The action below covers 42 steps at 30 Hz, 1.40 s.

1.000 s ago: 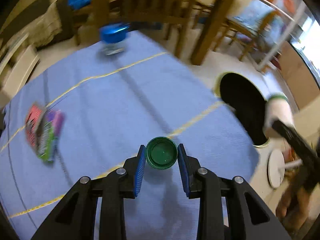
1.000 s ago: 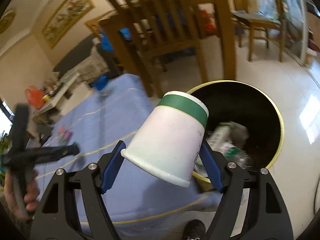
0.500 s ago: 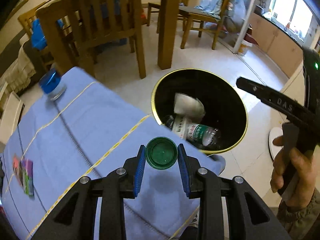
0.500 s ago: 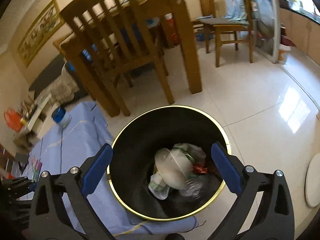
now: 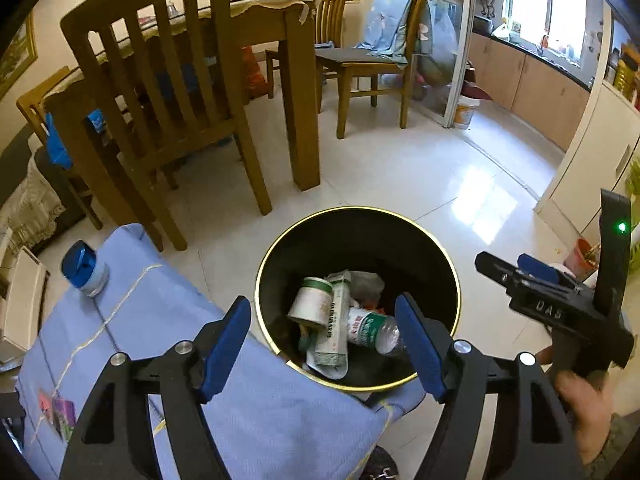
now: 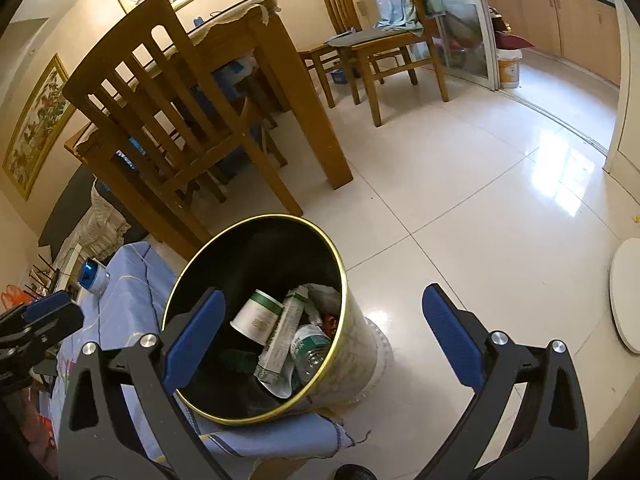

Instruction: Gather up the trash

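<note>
Your left gripper [image 5: 324,344] over black gold-rimmed trash bin [image 5: 276,256], jaws opening, nothing between pads. Your right gripper [image 6: 320,334] spread wide, empty, poised above same bin from right side. Inside bin: white paper cup with green band [image 5: 310,306] on its side, flattened carton [image 5: 332,332], clear plastic bottle with green label [image 5: 372,330], dark green cap [image 6: 238,360] low against near wall. Bin stands on tiled floor, touching edge of blue cloth [image 5: 160,312]. Blue-lidded jar [image 5: 83,269] upright at cloth's far corner; colourful wrapper [image 5: 58,410] near left edge.
</note>
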### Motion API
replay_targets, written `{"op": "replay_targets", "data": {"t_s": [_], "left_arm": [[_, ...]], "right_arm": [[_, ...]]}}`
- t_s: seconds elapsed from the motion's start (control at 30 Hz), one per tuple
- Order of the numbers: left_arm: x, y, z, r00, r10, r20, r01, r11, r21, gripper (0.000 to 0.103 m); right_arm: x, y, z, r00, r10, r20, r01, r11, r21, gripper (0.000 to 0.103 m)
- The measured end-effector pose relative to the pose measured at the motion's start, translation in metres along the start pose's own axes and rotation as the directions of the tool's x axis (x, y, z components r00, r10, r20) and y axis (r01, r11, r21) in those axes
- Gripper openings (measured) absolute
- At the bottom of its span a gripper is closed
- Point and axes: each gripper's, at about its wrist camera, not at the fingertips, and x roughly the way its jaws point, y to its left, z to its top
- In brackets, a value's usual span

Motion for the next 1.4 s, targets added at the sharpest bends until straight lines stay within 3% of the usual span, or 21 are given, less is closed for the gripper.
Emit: {"op": "replay_targets", "data": {"t_s": [0.17, 0.23, 0.43, 0.57, 0.67, 0.77, 0.87, 1.0, 1.07, 1.1, 1.13, 1.2, 1.23, 1.3, 1.4], "left_arm": [[-0.032, 0.010, -0.020, 0.996, 0.046, 0.071, -0.047, 0.999, 0.005, 0.072], [-0.054, 0.017, -0.030, 0.988, 0.094, 0.126, -0.096, 0.995, 0.009, 0.080], [-0.115, 0.046, -0.053, 0.934, 0.233, 0.272, -0.233, 0.972, -0.034, 0.084], [-0.141, 0.083, -0.070, 0.916, 0.298, 0.269, -0.279, 0.954, -0.109, 0.095], [-0.159, 0.134, -0.096, 0.922, 0.322, 0.217, -0.277, 0.937, -0.212, 0.096], [-0.178, 0.188, -0.125, 0.918, 0.361, 0.165, -0.297, 0.901, -0.317, 0.096], [-0.199, 0.250, -0.162, 0.905, 0.412, 0.105, -0.329, 0.836, -0.439, 0.096], [-0.230, 0.306, -0.204, 0.850, 0.523, 0.054, -0.412, 0.727, -0.549, 0.096], [-0.241, 0.322, -0.218, 0.846, 0.532, 0.040, -0.412, 0.699, -0.584, 0.096], [-0.245, 0.331, -0.226, 0.848, 0.529, 0.031, -0.403, 0.682, -0.610, 0.096], [-0.247, 0.337, -0.233, 0.851, 0.524, 0.025, -0.394, 0.669, -0.630, 0.096], [-0.248, 0.350, -0.243, 0.861, 0.508, 0.015, -0.370, 0.647, -0.666, 0.096], [-0.248, 0.355, -0.249, 0.866, 0.499, 0.011, -0.360, 0.640, -0.678, 0.096], [-0.245, 0.361, -0.260, 0.877, 0.480, 0.003, -0.342, 0.630, -0.697, 0.096], [-0.238, 0.363, -0.266, 0.875, 0.484, -0.017, -0.365, 0.635, -0.681, 0.096]], "right_arm": [[0.001, 0.006, -0.006, 1.000, 0.006, -0.014, -0.006, 1.000, -0.004, 0.097], [-0.001, 0.016, -0.007, 1.000, 0.015, -0.016, -0.015, 1.000, -0.014, 0.097], [-0.010, 0.064, -0.014, 0.998, 0.064, -0.021, -0.065, 0.995, -0.076, 0.097], [-0.015, 0.113, -0.023, 0.993, 0.110, -0.043, -0.115, 0.983, -0.144, 0.097], [-0.017, 0.156, -0.034, 0.986, 0.153, -0.073, -0.165, 0.964, -0.208, 0.097], [-0.016, 0.212, -0.055, 0.972, 0.196, -0.131, -0.227, 0.924, -0.306, 0.097], [-0.013, 0.268, -0.081, 0.950, 0.237, -0.202, -0.300, 0.870, -0.392, 0.097], [-0.011, 0.356, -0.131, 0.901, 0.294, -0.320, -0.430, 0.711, -0.557, 0.097], [-0.008, 0.399, -0.157, 0.882, 0.292, -0.369, -0.469, 0.613, -0.636, 0.097], [-0.004, 0.417, -0.168, 0.875, 0.275, -0.397, -0.481, 0.583, -0.655, 0.097], [0.004, 0.437, -0.179, 0.855, 0.270, -0.443, -0.514, 0.566, -0.645, 0.093], [0.017, 0.464, -0.190, 0.825, 0.269, -0.498, -0.552, 0.573, -0.605, 0.078], [0.026, 0.480, -0.196, 0.826, 0.242, -0.509, -0.544, 0.578, -0.608, 0.066], [0.042, 0.502, -0.208, 0.851, 0.178, -0.494, -0.495, 0.589, -0.639, 0.061], [0.063, 0.519, -0.220, 0.850, 0.129, -0.511, -0.463, 0.646, -0.607, 0.052]]}}
